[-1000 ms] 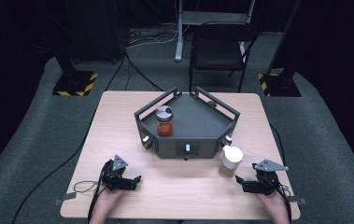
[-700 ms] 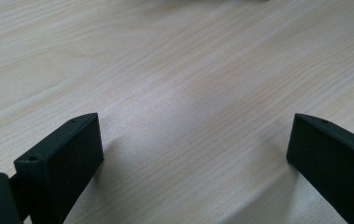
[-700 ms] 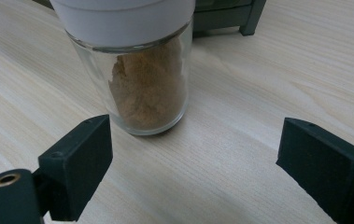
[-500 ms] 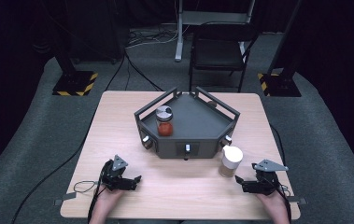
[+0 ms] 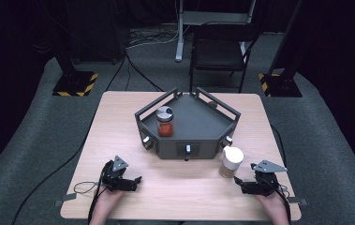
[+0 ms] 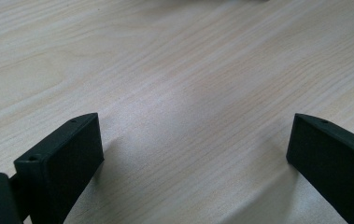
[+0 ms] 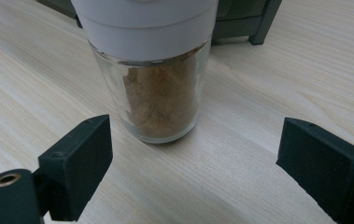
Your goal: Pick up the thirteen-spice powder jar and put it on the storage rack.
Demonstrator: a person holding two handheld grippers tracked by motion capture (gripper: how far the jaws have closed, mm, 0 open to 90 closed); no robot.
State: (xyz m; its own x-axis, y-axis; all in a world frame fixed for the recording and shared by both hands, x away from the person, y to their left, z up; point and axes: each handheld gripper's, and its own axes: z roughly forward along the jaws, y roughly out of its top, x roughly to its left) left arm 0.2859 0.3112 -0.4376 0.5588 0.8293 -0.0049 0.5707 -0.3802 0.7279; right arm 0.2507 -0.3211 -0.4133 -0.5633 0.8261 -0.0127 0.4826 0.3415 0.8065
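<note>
- The spice jar (image 7: 152,88) stands upright on the table (image 5: 119,122), just ahead of the right gripper (image 7: 193,158), whose jaws are spread and empty.
- Smooth glass under a white cap: probably light, rigid, slippery and breakable; best clasped around the glass body.
- Its cap top is cut off in the right gripper view.
- The left gripper (image 6: 195,154) rests spread and empty over bare wood.

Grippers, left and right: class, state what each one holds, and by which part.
Nothing is held. The left gripper is open over bare table; the right gripper is open, short of the white-lidded jar.
</note>
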